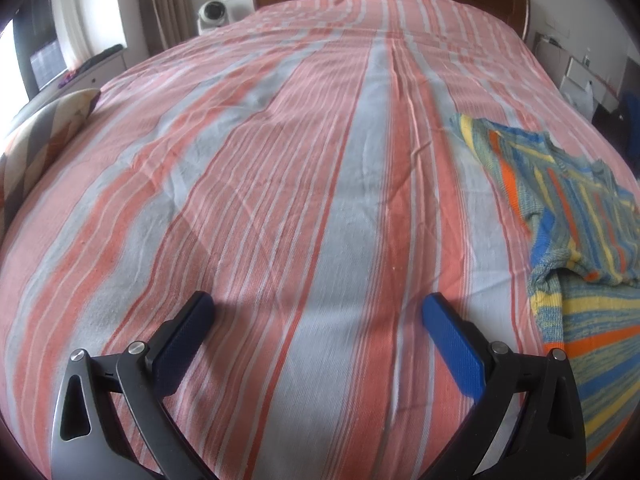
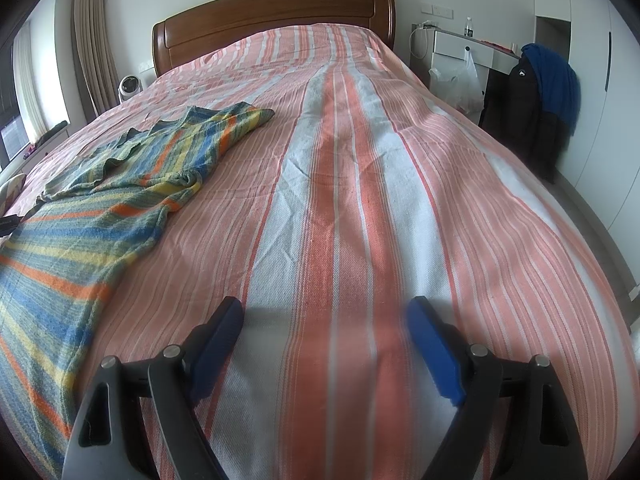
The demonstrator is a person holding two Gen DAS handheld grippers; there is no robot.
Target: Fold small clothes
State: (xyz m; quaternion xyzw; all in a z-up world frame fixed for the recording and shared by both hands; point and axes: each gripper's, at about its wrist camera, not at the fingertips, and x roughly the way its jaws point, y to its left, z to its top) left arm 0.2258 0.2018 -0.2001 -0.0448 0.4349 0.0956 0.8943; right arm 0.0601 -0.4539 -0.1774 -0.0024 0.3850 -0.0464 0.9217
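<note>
Blue fingers (image 1: 452,338) of the left gripper (image 1: 318,312) spread wide, nothing between them; same on the right gripper (image 2: 324,316), fingers (image 2: 434,350) apart and empty, both hovering above the striped bedspread (image 1: 280,184). Between the two, a striped knit garment (image 2: 100,200) lying rumpled, one sleeve flopped over the body, ungrasped. Probably the start: reaching in. Next calls for pinching an edge or sleeve and spreading it flat.

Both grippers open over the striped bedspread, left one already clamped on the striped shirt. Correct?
Not quite. The left gripper is open too and holds nothing; the striped shirt lies apart, to its right, as the left wrist view shows. The right gripper is open over the bedspread.
</note>
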